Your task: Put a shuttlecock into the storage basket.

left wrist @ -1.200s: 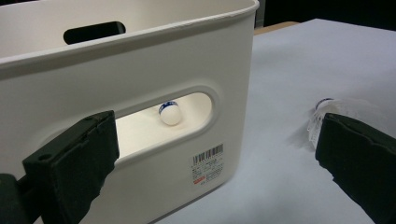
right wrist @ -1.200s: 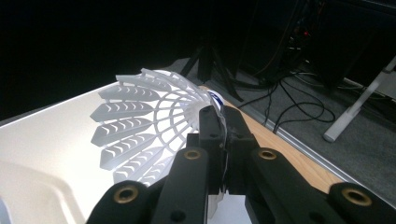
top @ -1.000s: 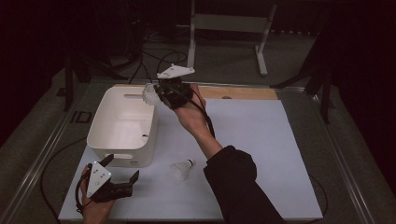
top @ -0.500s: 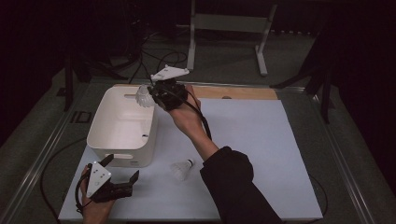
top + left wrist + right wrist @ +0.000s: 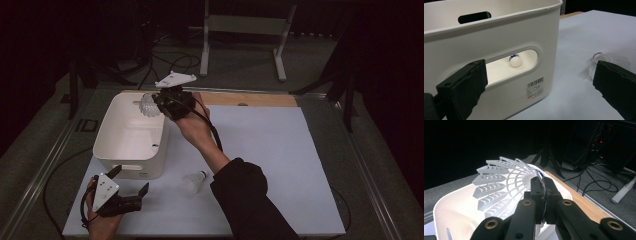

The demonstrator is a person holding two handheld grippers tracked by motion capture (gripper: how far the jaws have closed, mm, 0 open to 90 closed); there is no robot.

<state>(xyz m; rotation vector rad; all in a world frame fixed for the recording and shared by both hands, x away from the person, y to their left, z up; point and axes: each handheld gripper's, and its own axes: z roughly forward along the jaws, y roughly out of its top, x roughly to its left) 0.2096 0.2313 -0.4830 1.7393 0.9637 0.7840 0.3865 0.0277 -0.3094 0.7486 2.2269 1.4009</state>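
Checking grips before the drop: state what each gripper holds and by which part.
The right gripper is shut on a white shuttlecock, pinching its skirt near the cork, over the white bin. The left gripper is open and holds nothing.

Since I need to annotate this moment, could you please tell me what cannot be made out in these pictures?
- Shuttlecock in the bin: left gripper view shows its cork through the handle slot; the white bin wall hides its skirt.
- Shuttlecock on the table: left gripper view, partly behind that claw's jaw and blurred.
- Held shuttlecock: right gripper view, the right claw covers its lower skirt.
- Bin floor: high view, the near wall hides part.
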